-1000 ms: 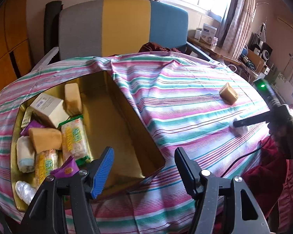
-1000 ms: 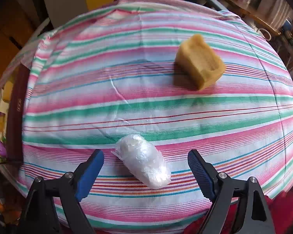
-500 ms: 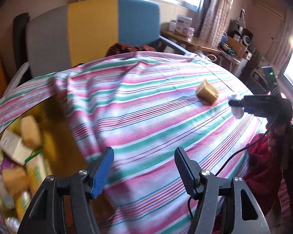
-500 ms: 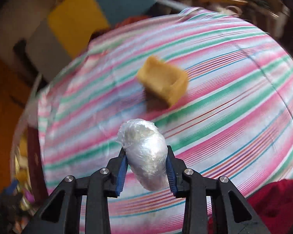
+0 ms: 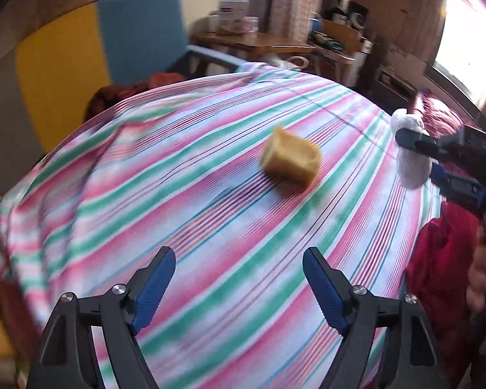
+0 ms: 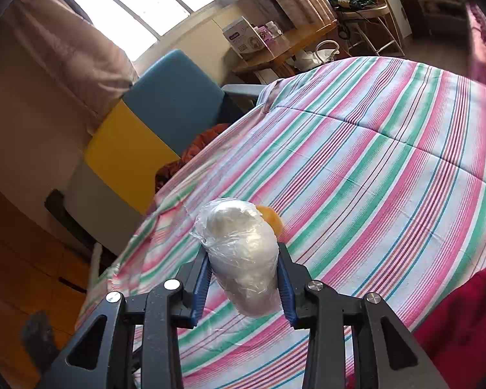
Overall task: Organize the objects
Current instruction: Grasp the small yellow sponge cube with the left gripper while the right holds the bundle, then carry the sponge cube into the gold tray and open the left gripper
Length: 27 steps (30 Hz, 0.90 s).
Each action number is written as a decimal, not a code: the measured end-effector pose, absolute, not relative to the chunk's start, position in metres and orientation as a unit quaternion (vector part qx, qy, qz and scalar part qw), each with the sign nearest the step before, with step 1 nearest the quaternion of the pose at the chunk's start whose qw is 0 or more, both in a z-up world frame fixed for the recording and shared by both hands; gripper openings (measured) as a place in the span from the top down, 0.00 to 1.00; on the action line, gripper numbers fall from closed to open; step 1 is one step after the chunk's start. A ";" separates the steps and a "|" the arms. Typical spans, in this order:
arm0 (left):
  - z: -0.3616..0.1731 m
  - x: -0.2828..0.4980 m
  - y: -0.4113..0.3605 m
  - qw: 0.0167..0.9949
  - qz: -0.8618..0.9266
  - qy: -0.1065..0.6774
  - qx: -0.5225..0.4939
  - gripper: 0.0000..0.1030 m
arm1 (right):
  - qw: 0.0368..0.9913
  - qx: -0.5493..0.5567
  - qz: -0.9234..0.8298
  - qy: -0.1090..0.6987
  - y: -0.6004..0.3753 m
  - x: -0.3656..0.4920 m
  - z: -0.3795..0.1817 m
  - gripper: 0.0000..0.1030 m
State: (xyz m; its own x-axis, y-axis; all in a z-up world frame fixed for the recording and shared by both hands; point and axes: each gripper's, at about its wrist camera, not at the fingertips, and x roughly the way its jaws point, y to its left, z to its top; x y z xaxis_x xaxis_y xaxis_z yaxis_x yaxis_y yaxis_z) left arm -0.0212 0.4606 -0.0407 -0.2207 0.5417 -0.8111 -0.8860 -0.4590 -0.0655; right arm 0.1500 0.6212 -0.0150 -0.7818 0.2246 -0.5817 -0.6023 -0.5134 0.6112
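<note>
Above striped cloth (image 6: 372, 162), wrapped bundle (image 6: 243, 259) lifted (earlier lying)

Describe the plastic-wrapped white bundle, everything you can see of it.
The plastic-wrapped white bundle is an oblong, soft-looking white lump under crinkled clear film. The right gripper pinches its middle between blue pads, both ends sticking out; the log's slight widening doesn't show as release. It is lifted clear of the striped cloth, and it partly hides the yellow block in the right wrist view.
</note>
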 end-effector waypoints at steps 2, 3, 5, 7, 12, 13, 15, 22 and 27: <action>-0.046 -0.020 0.488 0.489 0.741 0.226 -0.402 0.20 | 0.237 -0.211 0.840 0.440 0.624 0.151 -0.017 0.62; -0.048 -0.019 0.500 0.495 0.737 0.230 -0.399 0.20 | 0.233 -0.207 0.840 0.445 0.624 0.150 -0.018 0.61; -0.053 -0.018 0.519 0.506 0.730 0.236 -0.394 0.20 | 0.227 -0.199 0.840 0.451 0.626 0.153 -0.018 0.61; -0.058 -0.015 0.544 0.513 0.725 0.252 -0.385 0.18 | 0.221 -0.188 0.840 0.459 0.626 0.159 -0.018 0.61; -0.069 -0.018 0.578 0.529 0.716 0.259 -0.375 0.10 | 0.203 -0.167 0.831 0.490 0.632 0.169 -0.023 0.61; -0.070 -0.019 0.585 0.532 0.715 0.254 -0.375 0.08 | 0.202 -0.164 0.831 0.492 0.633 0.170 -0.024 0.61; -0.074 -0.022 0.595 0.534 0.713 0.254 -0.377 0.01 | 0.201 -0.156 0.830 0.496 0.634 0.173 -0.024 0.61; -0.100 -0.034 0.620 0.519 0.715 0.268 -0.383 0.30 | 0.198 -0.148 0.824 0.510 0.639 0.176 -0.028 0.61; -0.088 -0.044 0.576 0.511 0.728 0.230 -0.395 0.33 | 0.200 -0.158 0.827 0.502 0.639 0.172 -0.028 0.61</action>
State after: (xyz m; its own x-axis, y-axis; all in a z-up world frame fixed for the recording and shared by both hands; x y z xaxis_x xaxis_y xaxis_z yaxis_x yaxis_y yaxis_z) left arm -0.0442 0.5760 -0.0882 -0.1645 0.5625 -0.8103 -0.9258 -0.3714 -0.0699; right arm 0.1725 0.6388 -0.0279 -0.8701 0.1717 -0.4621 -0.4892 -0.4165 0.7663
